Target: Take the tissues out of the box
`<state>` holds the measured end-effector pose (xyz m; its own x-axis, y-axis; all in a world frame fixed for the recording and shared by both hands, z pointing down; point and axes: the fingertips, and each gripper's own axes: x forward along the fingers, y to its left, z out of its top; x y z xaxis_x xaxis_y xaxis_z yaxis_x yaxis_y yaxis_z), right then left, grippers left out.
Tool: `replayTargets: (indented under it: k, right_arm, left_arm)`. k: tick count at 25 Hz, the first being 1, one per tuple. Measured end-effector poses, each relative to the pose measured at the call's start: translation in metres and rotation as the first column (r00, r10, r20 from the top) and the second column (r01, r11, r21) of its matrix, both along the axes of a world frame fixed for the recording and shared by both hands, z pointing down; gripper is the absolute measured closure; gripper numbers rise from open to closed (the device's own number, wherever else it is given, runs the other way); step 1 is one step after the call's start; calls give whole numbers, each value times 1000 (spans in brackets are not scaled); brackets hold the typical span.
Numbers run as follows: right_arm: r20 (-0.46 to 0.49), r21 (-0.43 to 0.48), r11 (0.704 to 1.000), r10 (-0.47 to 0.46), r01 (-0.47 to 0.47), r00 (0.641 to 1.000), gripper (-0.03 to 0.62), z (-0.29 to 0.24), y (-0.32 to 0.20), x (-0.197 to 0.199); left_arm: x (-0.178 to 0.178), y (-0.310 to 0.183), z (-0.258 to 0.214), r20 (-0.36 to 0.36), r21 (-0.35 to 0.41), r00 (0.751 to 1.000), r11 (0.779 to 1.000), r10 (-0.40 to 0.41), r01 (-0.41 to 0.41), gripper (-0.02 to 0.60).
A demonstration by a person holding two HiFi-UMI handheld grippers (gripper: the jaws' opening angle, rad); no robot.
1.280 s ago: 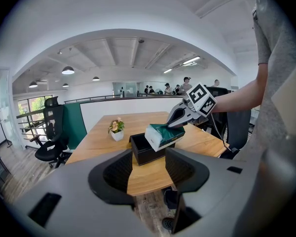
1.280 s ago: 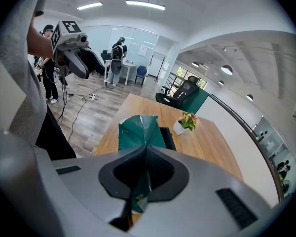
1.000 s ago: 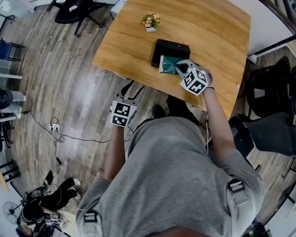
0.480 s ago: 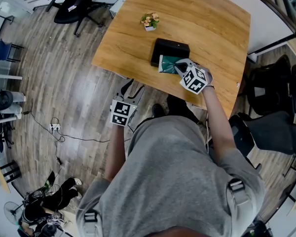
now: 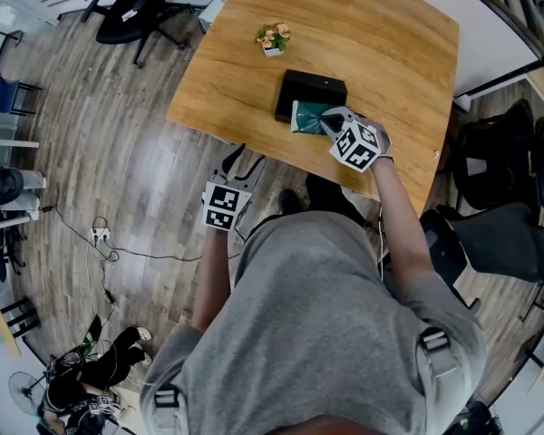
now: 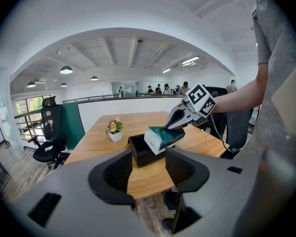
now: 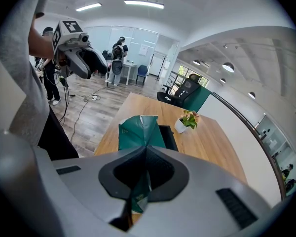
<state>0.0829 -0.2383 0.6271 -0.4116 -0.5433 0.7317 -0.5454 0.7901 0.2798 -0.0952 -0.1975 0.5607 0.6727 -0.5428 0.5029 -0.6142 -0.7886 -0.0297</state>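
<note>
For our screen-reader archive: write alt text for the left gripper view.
The right hand-held gripper, shut on a green tissue pack, holds it tilted over an open black box on a wooden table. A small potted plant stands left of the box in the picture. In the foreground the left hand-held gripper has its jaws apart with nothing between them.

We are listing: a wooden table (image 5: 381, 34) standing on plank flooring (image 5: 118, 152); a small potted plant (image 5: 274, 39) sitting upright on it; black office chairs waiting far left (image 5: 140, 7) and right (image 5: 508, 234); a power strip (image 5: 98, 235) lying on the floor, cables trailing.
</note>
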Motion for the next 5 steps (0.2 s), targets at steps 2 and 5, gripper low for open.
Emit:
replayTargets:
  k: [2, 5]
  right_arm:
    - [0, 0, 1000, 1, -1, 1000, 589, 0, -1, 0]
    - [-1, -1, 1000, 1, -1, 1000, 589, 0, -3, 2]
  left_arm:
    - [1, -2, 0, -1, 0, 1000, 1000, 1, -1, 356]
    - [3, -4, 0, -2, 0, 1000, 1000, 4, -4, 356]
